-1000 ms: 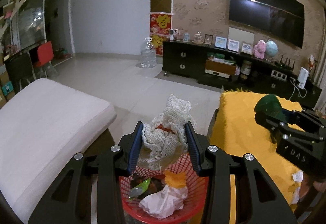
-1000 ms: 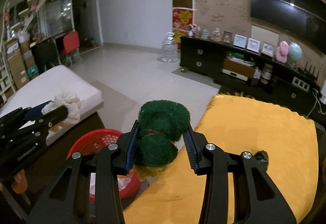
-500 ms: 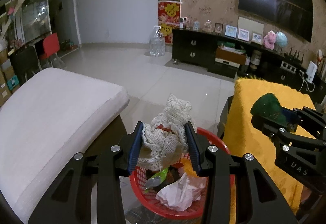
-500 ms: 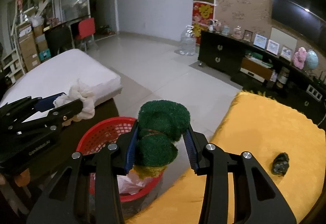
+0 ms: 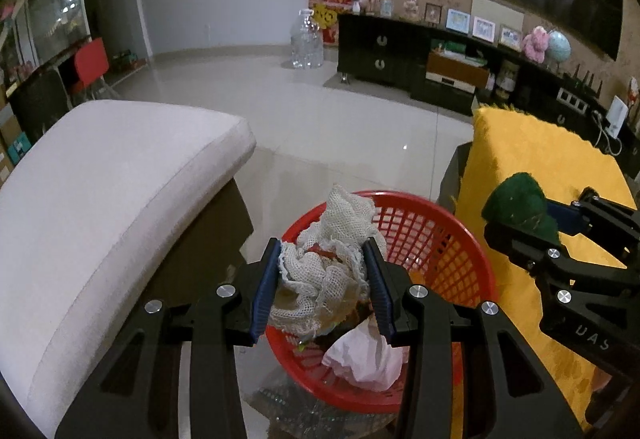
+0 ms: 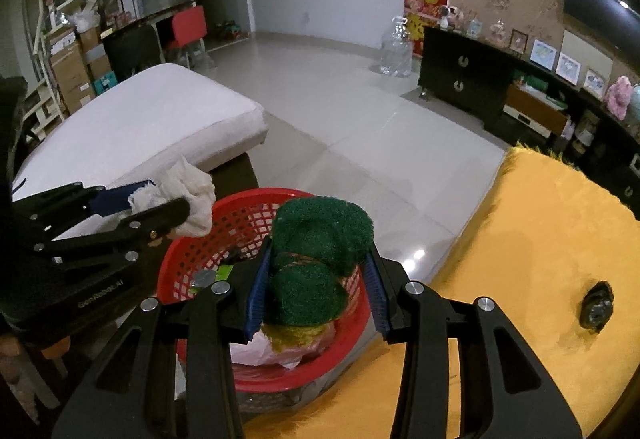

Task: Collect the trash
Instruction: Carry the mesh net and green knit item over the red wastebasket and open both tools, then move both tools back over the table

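Note:
My left gripper (image 5: 325, 281) is shut on a crumpled white mesh cloth (image 5: 328, 263), held just above the red plastic basket (image 5: 452, 243). Crumpled pale paper (image 5: 362, 359) and other scraps lie inside that basket. My right gripper (image 6: 316, 285) is shut on a folded green scouring pad (image 6: 320, 239) with a yellow underside, held over the same basket (image 6: 240, 223). From the right wrist view, the left gripper (image 6: 160, 207) comes in at the left with the cloth (image 6: 188, 195) in it. The right gripper (image 5: 520, 215) shows at the right of the left wrist view.
A white cushioned seat (image 5: 100, 191) stands left of the basket, a yellow furry cover (image 6: 540, 259) to its right. A small dark object (image 6: 597, 305) lies on the yellow cover. Beyond are a tiled floor, a water jug (image 5: 306, 39) and a black TV cabinet (image 5: 400, 51).
Both grippers have sunk and tilted down towards the basket, which now shows more fully under them. Each still holds its item; the jaws have not moved.

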`<move>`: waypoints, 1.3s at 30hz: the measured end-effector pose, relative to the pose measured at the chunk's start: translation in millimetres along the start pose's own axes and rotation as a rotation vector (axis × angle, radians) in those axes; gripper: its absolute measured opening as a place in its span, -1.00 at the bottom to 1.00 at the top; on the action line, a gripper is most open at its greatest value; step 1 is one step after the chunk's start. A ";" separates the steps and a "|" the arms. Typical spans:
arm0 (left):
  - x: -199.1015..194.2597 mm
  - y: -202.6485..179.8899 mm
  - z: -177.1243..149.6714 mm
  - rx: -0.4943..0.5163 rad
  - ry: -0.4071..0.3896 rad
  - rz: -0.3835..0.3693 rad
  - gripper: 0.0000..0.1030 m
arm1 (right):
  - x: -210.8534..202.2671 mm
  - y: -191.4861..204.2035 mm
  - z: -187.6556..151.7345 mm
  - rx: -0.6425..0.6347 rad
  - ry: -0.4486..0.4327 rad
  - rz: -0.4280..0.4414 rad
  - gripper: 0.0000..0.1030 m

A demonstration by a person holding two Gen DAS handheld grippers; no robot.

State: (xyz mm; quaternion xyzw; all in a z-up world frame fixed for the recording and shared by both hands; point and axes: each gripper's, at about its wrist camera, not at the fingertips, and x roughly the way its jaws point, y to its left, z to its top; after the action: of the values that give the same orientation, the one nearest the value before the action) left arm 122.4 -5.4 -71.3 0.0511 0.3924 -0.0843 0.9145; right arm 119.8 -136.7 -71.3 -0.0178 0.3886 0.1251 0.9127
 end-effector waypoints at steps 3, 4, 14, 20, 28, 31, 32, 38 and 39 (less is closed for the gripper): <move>-2.1 -0.5 -1.4 0.013 -0.003 -0.001 -0.17 | 2.9 -0.2 -1.9 0.000 0.015 0.017 -0.18; -2.9 -0.9 -1.1 0.015 -0.002 -0.004 -0.14 | 3.9 0.2 -2.5 0.003 0.022 0.027 -0.14; -7.4 -1.9 0.5 0.024 -0.010 0.007 0.45 | -3.7 -7.3 -2.9 0.024 0.007 0.013 0.07; -18.0 -2.9 6.0 0.001 -0.045 0.012 0.52 | -16.4 -22.5 -0.7 0.052 -0.024 -0.043 0.11; -33.4 -13.6 13.0 0.011 -0.106 0.010 0.54 | -36.3 -35.5 -0.6 0.069 -0.077 -0.113 0.29; -37.6 -16.7 15.6 0.005 -0.122 0.007 0.54 | -43.6 -40.9 -1.5 0.080 -0.090 -0.125 0.32; -39.6 -18.4 16.3 0.004 -0.128 0.006 0.54 | -45.6 -41.2 -1.7 0.082 -0.093 -0.128 0.32; -45.1 -26.7 18.7 0.018 -0.151 -0.002 0.54 | -68.8 -52.6 -3.7 0.096 -0.136 -0.173 0.33; -46.3 -28.8 18.8 0.022 -0.154 -0.004 0.54 | -71.9 -54.6 -4.3 0.098 -0.141 -0.181 0.33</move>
State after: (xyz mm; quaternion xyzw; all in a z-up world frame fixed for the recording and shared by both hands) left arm 98.7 -31.3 -25.5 0.0538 0.3200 -0.0943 0.9412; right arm 82.0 -205.6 -26.5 0.0006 0.3259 0.0241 0.9451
